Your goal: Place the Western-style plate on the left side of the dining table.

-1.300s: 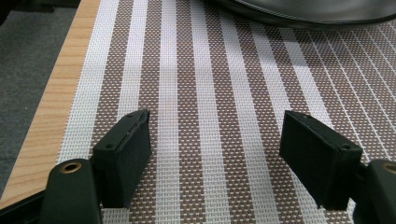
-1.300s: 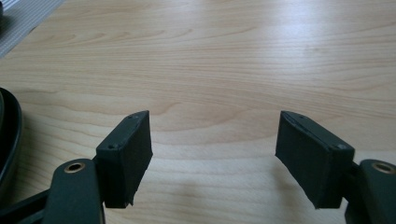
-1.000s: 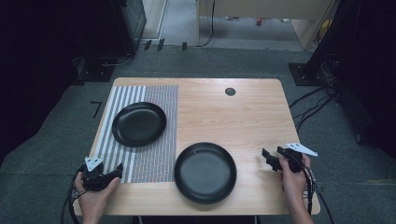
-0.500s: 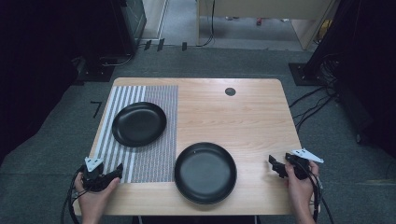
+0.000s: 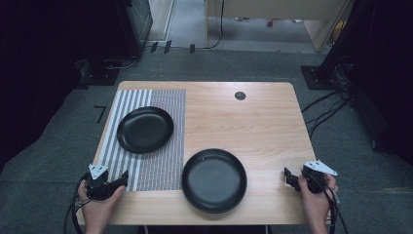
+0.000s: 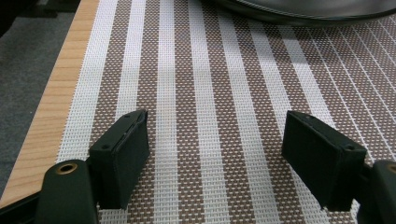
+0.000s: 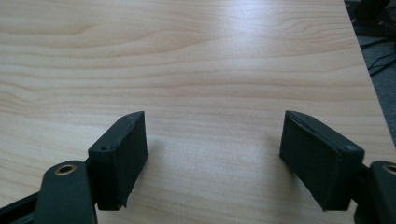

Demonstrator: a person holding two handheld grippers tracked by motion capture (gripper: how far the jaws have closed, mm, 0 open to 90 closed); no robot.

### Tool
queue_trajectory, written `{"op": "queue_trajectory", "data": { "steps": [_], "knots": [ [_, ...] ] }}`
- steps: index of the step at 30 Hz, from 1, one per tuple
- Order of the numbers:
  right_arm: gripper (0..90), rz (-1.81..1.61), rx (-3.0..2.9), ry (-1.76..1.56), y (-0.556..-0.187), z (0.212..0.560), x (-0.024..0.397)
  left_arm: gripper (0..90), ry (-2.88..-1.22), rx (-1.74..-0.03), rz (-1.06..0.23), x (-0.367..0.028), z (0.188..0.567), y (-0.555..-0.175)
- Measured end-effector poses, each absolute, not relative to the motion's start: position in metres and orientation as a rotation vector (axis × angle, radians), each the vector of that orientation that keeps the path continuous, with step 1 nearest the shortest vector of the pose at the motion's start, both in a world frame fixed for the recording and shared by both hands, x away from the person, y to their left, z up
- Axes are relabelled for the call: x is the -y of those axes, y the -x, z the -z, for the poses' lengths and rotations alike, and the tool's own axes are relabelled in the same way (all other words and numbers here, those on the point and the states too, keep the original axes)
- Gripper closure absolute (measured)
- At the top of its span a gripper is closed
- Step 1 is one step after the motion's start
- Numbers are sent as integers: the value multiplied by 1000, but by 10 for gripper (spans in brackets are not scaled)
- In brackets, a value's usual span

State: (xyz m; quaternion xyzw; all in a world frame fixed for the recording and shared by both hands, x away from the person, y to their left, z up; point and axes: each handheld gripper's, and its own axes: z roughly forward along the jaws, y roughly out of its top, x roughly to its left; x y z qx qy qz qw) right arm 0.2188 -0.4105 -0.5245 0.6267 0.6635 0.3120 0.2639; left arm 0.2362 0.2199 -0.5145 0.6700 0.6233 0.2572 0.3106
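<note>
Grippers idle at table's near edge: left gripper (image 5: pixel 122 177) gaping empty over striped placemat (image 6: pixel 205 116), right gripper (image 5: pixel 288 176) just opened wide, empty. Likely between steps; next, reach for larger black plate (image 5: pixel 214 180), jaws astride its rim.

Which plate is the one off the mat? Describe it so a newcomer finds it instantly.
Start at the wooden table, whose left part is covered by a striped placemat. Just right of the mat's near corner, by the table's front edge, lies the larger black plate on bare wood. The smaller black plate sits farther back, fully on the mat.
</note>
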Motion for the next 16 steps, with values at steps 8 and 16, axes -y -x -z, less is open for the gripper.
{"op": "queue_trajectory", "data": {
  "steps": [8,16],
  "knots": [
    [178,-833,-1815,-1682,-217,525,409,229,-1777,-1645,-694,-218,515,-236],
    [139,-829,-1824,-1686,-218,525,409,228,-1791,-1643,-714,-216,516,-236]
  ]
}}
